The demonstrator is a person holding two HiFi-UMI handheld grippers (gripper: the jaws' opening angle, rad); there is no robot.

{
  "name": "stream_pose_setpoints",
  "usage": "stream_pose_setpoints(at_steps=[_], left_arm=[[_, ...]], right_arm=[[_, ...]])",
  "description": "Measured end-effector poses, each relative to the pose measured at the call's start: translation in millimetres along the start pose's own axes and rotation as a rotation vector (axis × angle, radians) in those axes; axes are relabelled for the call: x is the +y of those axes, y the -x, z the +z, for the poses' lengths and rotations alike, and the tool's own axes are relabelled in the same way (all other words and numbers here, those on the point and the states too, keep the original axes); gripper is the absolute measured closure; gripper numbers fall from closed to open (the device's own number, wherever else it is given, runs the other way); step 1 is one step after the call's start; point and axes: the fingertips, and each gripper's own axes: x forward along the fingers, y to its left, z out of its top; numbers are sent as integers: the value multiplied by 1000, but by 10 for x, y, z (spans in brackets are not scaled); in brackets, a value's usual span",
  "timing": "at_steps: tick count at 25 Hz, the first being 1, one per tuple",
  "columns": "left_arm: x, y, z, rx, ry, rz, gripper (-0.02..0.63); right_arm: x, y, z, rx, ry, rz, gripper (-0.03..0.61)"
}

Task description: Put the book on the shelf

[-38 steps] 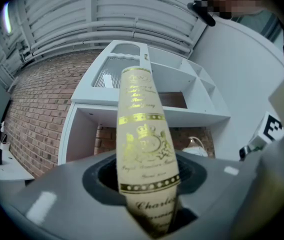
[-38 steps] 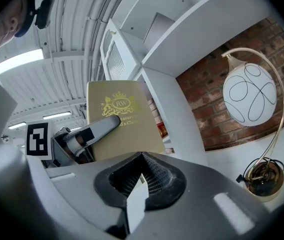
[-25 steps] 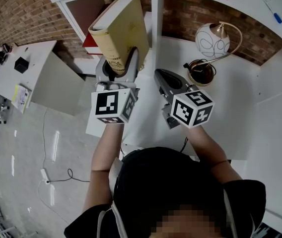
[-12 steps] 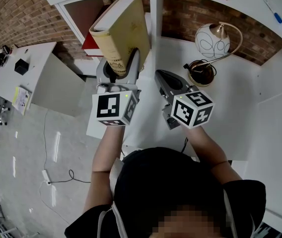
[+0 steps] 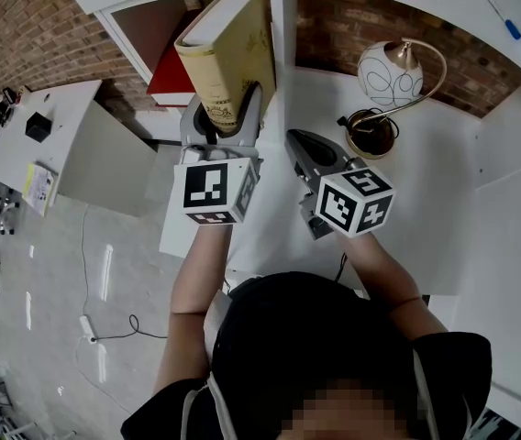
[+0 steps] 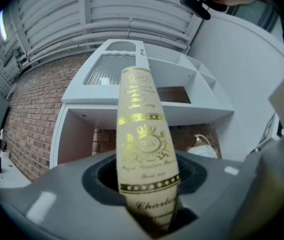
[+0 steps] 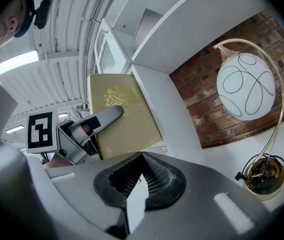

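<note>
A thick cream book with gold print on its spine stands upright in my left gripper, whose jaws are shut on its lower end. Its top reaches into the open left compartment of the white shelf, close to the white divider. In the right gripper view the same book shows beside the divider, with one left finger pressed on its cover. My right gripper hangs shut and empty just right of the book, over the white desk.
A red book lies flat in the same compartment, left of the cream book. A globe lamp on a curved brass arm stands on the desk at the right, its base close by. Brick wall backs the shelf.
The left gripper has carried the book slightly right and farther in, toward the shelf opening and the divider. The right gripper has stayed where it was.
</note>
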Motion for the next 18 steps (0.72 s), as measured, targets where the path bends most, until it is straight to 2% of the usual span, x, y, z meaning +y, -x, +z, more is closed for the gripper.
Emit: stream_pose_setpoints(at_steps=[7, 11, 18], left_arm=[[11, -106, -69, 38, -23, 2, 388], [42, -113, -171, 107, 11, 1, 397], [6, -182, -123, 120, -6, 1, 396]], right_arm=[[-32, -22, -17, 8, -5, 4, 584], [-13, -40, -24, 10, -6, 14, 584], [60, -92, -57, 28, 3, 41, 584]])
